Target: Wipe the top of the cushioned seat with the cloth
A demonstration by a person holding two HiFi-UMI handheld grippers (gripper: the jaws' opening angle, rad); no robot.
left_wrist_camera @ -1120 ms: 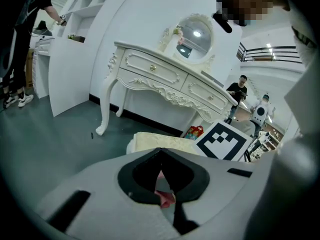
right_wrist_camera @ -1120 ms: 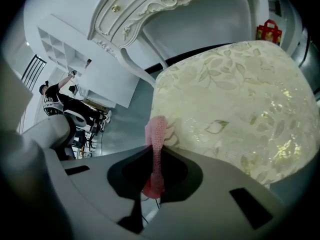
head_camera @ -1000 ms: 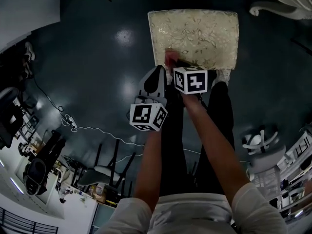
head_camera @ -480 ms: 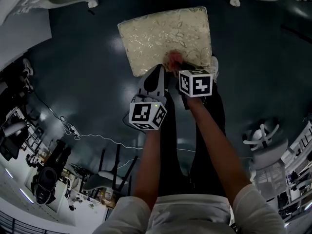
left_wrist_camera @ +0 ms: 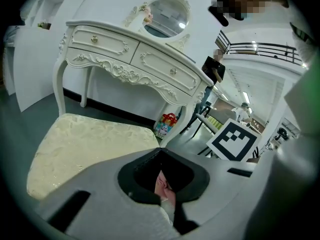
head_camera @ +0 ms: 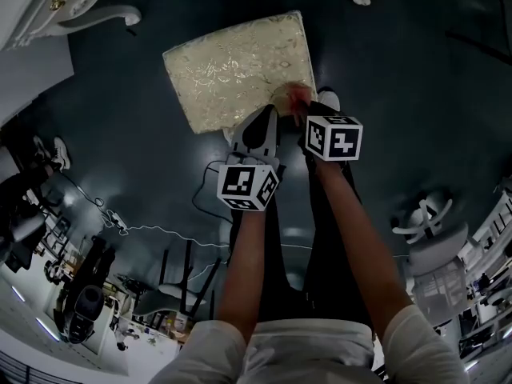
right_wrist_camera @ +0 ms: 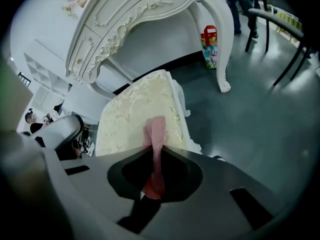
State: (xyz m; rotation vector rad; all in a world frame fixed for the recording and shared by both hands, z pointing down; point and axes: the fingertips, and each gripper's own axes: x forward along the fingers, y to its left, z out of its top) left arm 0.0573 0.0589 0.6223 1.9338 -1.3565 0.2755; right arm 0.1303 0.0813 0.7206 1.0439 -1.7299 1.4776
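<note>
- The right hand-held gripper clamps the pink knitted cloth, which is draped on the near right corner of the cream brocade cushioned seat.
- The left hand-held gripper, beside that corner, is closed on a pink fold, seemingly the same cloth.
- It is best to press the cloth flat and sweep overlapping strokes across the seat.
- How much cloth touches the seat is hard to make out.

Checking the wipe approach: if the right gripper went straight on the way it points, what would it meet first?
Probably the seat, near its edge. The cloth in the right gripper's tongs sticks out ahead and would touch first; depth is unclear.
</note>
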